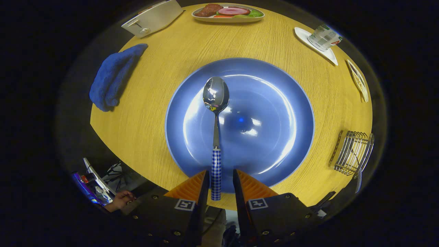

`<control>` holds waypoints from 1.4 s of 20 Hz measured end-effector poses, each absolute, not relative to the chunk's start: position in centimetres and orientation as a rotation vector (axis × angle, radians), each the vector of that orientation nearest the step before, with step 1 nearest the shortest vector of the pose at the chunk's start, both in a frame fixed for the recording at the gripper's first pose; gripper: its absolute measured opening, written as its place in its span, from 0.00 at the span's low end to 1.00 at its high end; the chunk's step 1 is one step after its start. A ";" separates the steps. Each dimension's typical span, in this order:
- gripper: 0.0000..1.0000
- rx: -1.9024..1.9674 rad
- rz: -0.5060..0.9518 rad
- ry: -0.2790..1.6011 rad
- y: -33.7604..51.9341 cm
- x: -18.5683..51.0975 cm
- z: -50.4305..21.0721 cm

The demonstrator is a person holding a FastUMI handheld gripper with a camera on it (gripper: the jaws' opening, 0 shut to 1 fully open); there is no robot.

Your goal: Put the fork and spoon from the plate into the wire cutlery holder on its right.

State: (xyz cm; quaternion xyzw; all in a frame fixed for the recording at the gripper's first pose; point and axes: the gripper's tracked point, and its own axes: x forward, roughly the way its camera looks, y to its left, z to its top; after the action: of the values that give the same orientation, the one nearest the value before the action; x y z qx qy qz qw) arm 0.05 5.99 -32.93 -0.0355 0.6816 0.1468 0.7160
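Spoon step: gripper [220, 178] fingers stand apart around the spoon [216, 137] handle, gripping nothing; next, close, carry right to holder [353, 152].

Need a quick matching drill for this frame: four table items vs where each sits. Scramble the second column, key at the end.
Items:
1. spoon
2. wire cutlery holder
3. blue cloth
4. toaster

Places:
A. beyond the cloth, at the table's far edge
B. right of the blue plate
C. left of the plate
D. on the plate, checked handle between the gripper fingers, a gap on the right side

Pairs: 1-D, 2-B, 3-C, 4-A
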 end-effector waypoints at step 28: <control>0.06 -0.222 0.347 1.652 -6.2 -2.7 -27.0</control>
State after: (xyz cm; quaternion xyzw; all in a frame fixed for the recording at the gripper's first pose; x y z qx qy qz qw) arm -2.72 -6.23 -27.00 -0.0981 0.7298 0.1532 0.6590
